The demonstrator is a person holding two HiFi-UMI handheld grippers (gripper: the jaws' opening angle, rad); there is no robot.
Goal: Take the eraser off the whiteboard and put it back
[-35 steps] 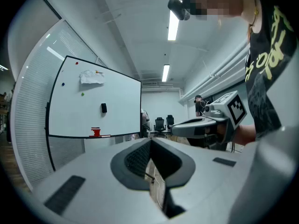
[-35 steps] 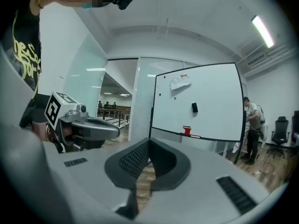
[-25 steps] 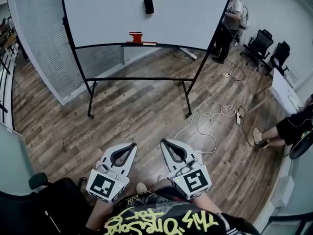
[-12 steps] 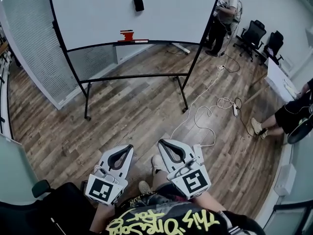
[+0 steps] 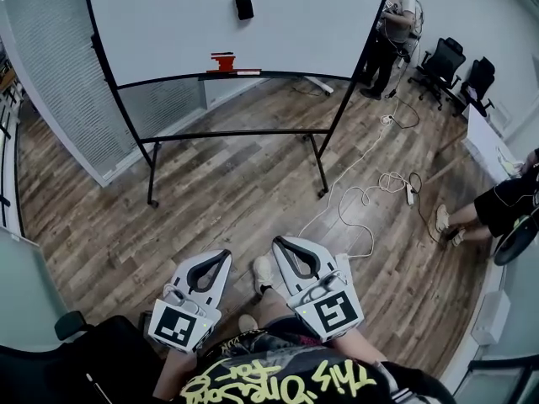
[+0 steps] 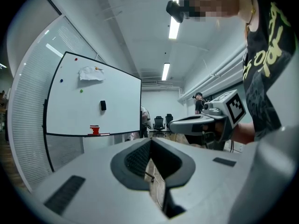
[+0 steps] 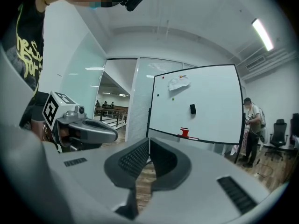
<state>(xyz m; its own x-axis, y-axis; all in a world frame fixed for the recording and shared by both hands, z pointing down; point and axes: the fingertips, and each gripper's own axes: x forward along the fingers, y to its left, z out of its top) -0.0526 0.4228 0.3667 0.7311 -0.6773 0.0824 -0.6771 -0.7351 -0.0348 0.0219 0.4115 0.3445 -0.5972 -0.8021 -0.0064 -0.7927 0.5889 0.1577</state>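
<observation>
A black eraser sticks to the whiteboard on its wheeled stand, far across the room. In the left gripper view the eraser shows small on the whiteboard, and the right gripper view also holds the eraser. A red object rests on the board's tray beside a marker. My left gripper and right gripper are held level side by side near my body, both shut with nothing in them, several steps short of the board.
Wood floor lies between me and the board. White cables and a power strip trail on the floor at right. A person stands by the board's right end, office chairs behind. Another seated person's leg shows at far right. A frosted partition stands left.
The view has shifted slightly; the whiteboard sits a little lower and left in the head view than a second ago. My foot shows between the grippers. Both grippers stay shut.
</observation>
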